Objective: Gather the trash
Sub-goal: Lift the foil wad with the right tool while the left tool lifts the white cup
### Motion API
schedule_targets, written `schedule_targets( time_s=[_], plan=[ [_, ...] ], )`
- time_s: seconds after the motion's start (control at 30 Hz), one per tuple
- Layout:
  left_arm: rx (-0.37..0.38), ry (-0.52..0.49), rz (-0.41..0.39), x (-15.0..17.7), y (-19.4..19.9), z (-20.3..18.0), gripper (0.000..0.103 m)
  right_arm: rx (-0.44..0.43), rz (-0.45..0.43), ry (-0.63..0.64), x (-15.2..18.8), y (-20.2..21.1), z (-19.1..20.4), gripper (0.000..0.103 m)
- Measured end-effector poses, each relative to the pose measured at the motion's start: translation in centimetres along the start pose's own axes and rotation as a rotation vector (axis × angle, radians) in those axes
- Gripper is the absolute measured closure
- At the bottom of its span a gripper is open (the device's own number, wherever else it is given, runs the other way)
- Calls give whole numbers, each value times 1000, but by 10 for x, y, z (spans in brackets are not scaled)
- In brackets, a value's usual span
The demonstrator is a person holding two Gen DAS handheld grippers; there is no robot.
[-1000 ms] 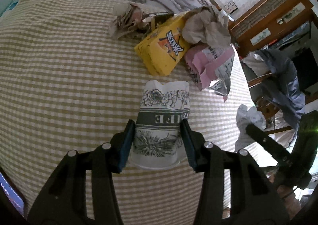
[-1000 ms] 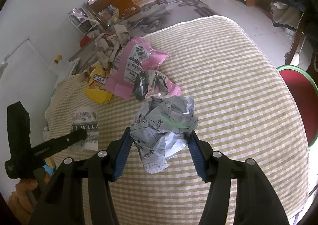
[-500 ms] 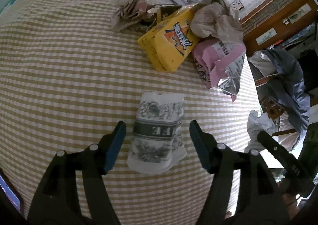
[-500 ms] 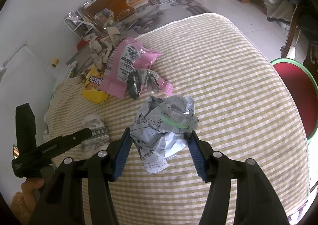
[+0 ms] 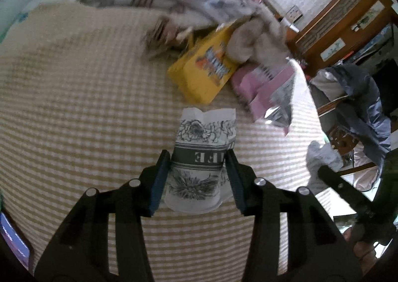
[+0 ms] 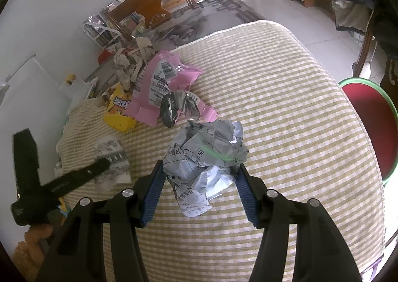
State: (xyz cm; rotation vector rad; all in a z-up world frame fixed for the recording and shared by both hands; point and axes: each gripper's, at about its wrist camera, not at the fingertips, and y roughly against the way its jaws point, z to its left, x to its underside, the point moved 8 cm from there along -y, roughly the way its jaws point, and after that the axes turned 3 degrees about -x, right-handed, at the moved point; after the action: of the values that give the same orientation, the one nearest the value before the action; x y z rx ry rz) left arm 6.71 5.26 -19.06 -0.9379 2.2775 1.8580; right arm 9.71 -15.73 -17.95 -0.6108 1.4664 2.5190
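Note:
A flattened white paper cup (image 5: 206,127) with black flower print lies on the checked tablecloth (image 5: 74,107). My left gripper (image 5: 197,157) has it between the jaws, which are closing, and both pads press its sides. The right wrist view shows the cup (image 6: 112,155) blurred behind one finger of that gripper (image 6: 82,177). My right gripper (image 6: 200,170) is shut on a crumpled grey printed paper ball (image 6: 206,150), just above the cloth. That ball (image 5: 321,157) appears at the right of the left wrist view.
Beyond the cup lie a yellow snack box (image 5: 206,75), a torn pink bag (image 5: 263,90) with foil lining and crumpled brown paper (image 5: 253,40). A red stool with a green rim (image 6: 370,117) stands off the table's right edge. A dark jacket (image 5: 368,102) hangs on a chair.
My left jaws let go of the cup and stood wide around it half a second ago; now they press on it again. The right gripper kept still with its paper ball.

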Motion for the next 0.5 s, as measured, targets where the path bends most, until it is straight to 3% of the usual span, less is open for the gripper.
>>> schedule_targets(
  time_s=[0.23,0.5],
  plan=[
    [-8,-68,-113,-16,33,-26,59,-10,-12,9,-7,4,-1,48],
    [0,-97,-148,-21,46,-48,59,-11,-20,15,-16,10,-11,48]
  ],
)
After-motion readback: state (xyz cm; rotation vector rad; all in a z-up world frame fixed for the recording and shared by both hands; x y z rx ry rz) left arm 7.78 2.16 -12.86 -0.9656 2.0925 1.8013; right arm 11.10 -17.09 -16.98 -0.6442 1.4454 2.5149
